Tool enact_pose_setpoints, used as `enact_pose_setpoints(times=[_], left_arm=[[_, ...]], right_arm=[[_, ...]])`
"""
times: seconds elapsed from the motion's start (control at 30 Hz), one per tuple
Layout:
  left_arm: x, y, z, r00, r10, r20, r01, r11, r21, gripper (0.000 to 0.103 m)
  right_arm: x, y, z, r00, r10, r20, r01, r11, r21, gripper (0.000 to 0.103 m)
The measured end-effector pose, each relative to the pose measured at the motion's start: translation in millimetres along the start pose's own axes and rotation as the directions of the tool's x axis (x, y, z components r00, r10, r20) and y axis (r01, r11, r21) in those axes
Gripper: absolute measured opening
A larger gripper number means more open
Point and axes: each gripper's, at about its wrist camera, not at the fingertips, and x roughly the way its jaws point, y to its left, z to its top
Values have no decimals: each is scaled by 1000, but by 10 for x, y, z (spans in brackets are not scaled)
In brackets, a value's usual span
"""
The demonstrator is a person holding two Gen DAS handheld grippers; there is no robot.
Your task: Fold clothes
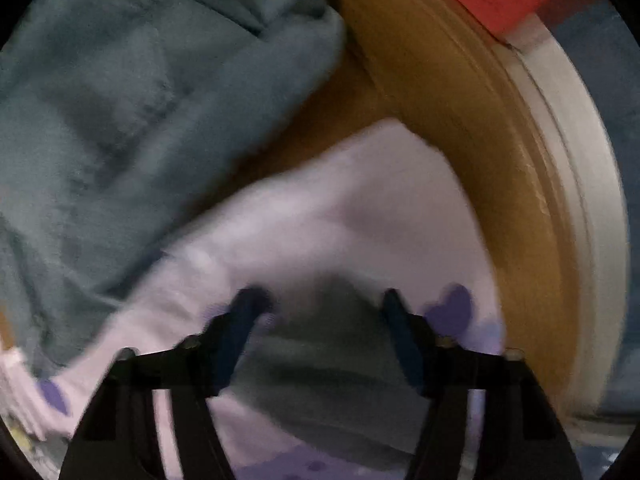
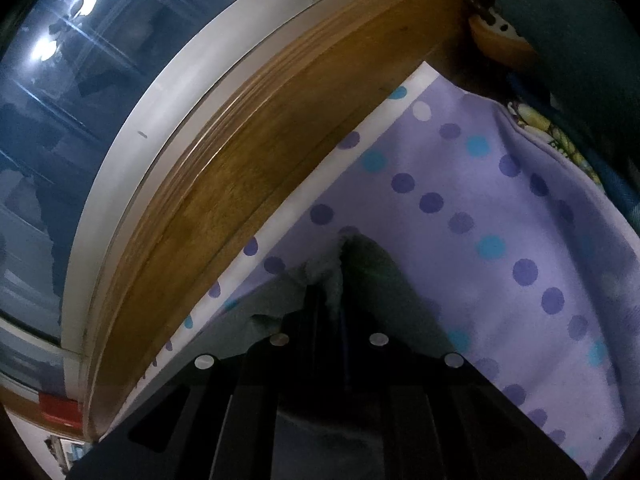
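— Left gripper?
— Fingers spread, grey-green fleece between them, unpinched, lying over the dotted lilac cloth on the wooden table.
— Right gripper?
— Pressed together, pinching a fleece edge.

fuzzy teal garment, polished wood tabletop.

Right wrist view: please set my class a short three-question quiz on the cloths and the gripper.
1. True or false: the right gripper holds nothing.
2. The dotted lilac cloth lies on: A, a wooden table; B, a metal tray; C, a carpet.
3. Fill in: besides purple and white dots, the lilac cloth has ____ dots.
Key: 1 false, it is shut on a fold of teal fleece; 2 A; 3 turquoise.
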Motion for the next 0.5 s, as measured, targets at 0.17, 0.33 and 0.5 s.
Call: enact_pose_setpoints(times=[0.17,0.33,0.5], left_arm=[[-195,65,-31,996,-57,70,58,998,-23,8],[-647,185,-65,954,-193,230,200,980,-10,7],[-622,83,122,946,-199,256,216,976,-40,7]], right_arm=[[103,19,169,1000,12,-11,-11,1000,27,8],[198,72,356,1000,11,-10,-11,998,58,8],[135,115,507,996,54,69,-57,997,54,8]])
